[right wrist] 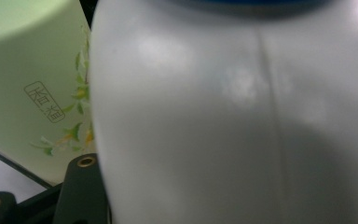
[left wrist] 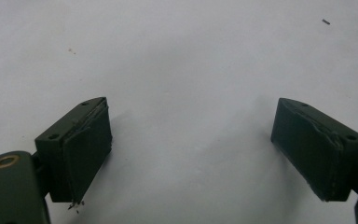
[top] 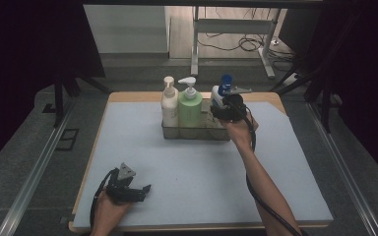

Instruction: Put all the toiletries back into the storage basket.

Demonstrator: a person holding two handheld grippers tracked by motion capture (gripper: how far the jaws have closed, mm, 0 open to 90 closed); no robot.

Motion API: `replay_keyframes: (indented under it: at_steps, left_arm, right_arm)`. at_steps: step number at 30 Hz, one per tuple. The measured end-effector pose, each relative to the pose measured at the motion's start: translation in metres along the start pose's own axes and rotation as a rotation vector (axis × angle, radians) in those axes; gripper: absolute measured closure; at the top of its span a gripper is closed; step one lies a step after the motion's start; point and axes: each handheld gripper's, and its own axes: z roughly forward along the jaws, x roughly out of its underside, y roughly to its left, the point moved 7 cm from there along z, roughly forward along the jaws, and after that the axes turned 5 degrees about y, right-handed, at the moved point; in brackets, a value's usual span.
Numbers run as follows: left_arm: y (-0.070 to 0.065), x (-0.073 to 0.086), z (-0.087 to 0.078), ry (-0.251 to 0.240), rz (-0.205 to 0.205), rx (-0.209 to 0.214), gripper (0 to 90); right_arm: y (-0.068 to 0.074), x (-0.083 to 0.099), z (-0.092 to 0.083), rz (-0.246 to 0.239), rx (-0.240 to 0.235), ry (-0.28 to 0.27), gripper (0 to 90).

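The green bottle (right wrist: 28, 84) bears a boxed mark reading "香溢".

Left gripper (top: 145, 189) gaping, low; right gripper (top: 218, 110) extended forward.

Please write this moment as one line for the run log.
right tool: around white bottle, grip unclear | left tool: open, empty, on mat | bottle: in basket

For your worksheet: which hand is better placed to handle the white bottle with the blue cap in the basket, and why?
Right. The right gripper is already at the white bottle in the basket, its jaws around the body. The left gripper rests open on the mat's near corner, far from the basket.
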Motion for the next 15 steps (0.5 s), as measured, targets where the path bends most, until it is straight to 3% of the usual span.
replay_keyframes:
  at_steps: [15]
  left_arm:
    - [0.0000, 0.0000, -0.0001, 0.001, 0.001, -0.001, 12.1]
  right_arm:
    - [-0.0008, 0.0047, -0.0020, 0.011, -0.043, 0.012, 35.4]
